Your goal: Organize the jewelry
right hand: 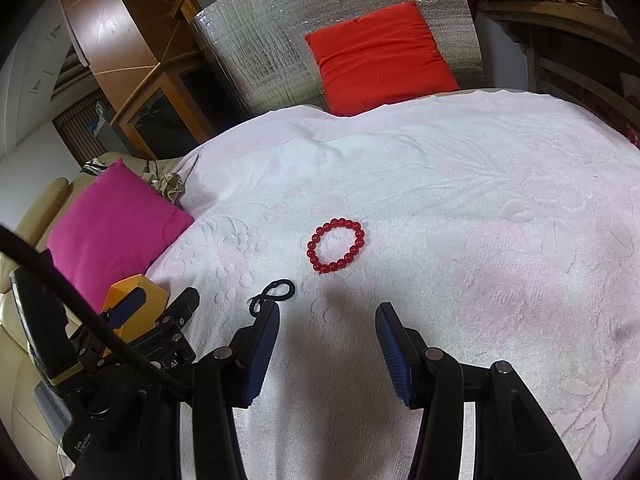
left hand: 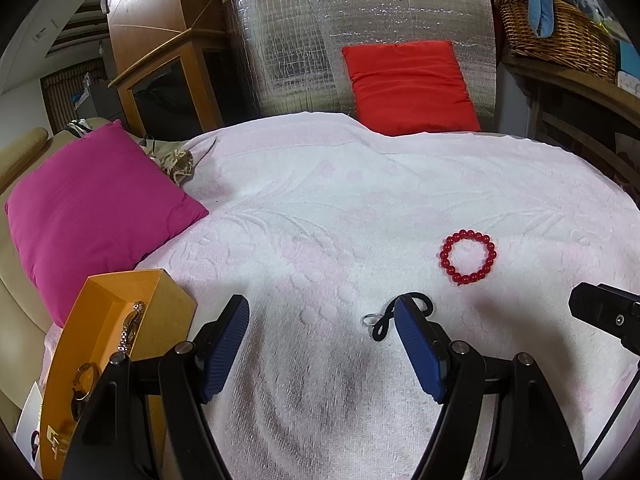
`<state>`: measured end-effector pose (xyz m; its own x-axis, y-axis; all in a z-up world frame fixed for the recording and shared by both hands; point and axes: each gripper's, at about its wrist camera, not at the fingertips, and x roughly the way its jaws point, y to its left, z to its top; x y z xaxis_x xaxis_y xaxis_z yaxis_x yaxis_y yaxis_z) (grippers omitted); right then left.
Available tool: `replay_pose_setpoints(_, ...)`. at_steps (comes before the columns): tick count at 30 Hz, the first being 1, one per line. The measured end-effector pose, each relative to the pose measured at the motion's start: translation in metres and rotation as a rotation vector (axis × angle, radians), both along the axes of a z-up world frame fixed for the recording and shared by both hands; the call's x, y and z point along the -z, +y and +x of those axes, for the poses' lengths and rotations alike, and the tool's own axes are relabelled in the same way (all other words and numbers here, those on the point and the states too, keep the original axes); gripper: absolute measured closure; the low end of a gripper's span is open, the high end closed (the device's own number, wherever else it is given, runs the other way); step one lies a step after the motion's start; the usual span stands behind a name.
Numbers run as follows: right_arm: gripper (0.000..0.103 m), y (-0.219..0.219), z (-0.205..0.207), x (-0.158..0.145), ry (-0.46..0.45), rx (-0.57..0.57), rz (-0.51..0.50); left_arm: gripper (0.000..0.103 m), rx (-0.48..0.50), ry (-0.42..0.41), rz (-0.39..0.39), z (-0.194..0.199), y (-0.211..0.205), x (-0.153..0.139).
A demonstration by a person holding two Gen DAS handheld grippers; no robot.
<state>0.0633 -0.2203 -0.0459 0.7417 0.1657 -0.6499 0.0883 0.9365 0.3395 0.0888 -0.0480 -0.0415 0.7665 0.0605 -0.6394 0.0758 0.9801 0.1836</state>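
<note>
Partly done: orange tray [left hand: 160,304] holds some metal pieces; red bead bracelet [right hand: 336,246], black loop [right hand: 276,294], small ring [left hand: 369,319] remain on towel [right hand: 480,240]. Left gripper [left hand: 320,344] fingers wide, right gripper [right hand: 328,344] narrower, both empty.

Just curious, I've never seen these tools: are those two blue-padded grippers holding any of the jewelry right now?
No. The left gripper and right gripper are both open, with only white towel between their pads. The red bead bracelet lies untouched.

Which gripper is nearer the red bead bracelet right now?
Right. The right gripper sits just below the red bead bracelet; the left gripper hangs further off to its left.
</note>
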Motion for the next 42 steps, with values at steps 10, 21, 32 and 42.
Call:
replay_pose_setpoints(10, 0.049, 0.0, 0.0014, 0.0013, 0.004, -0.002, 0.001, 0.027, 0.002, 0.004, 0.003, 0.0008, 0.0014, 0.0008)
replay_pose_setpoints(21, 0.049, 0.0017, 0.0024, 0.0017, 0.004, -0.002, 0.0, 0.027, 0.002, 0.005, 0.006, 0.0006, 0.0031, 0.0015)
replay_pose_setpoints(32, 0.049, 0.0018, 0.0024, 0.0016, 0.004, -0.002, -0.001, 0.027, 0.002, 0.003, 0.008, 0.0, 0.0047, 0.0017)
replay_pose_setpoints(42, 0.049, 0.0034, 0.0009, -0.0032, -0.006, -0.013, -0.007, 0.027, -0.003, 0.005, 0.003, 0.0022, 0.0079, -0.0004)
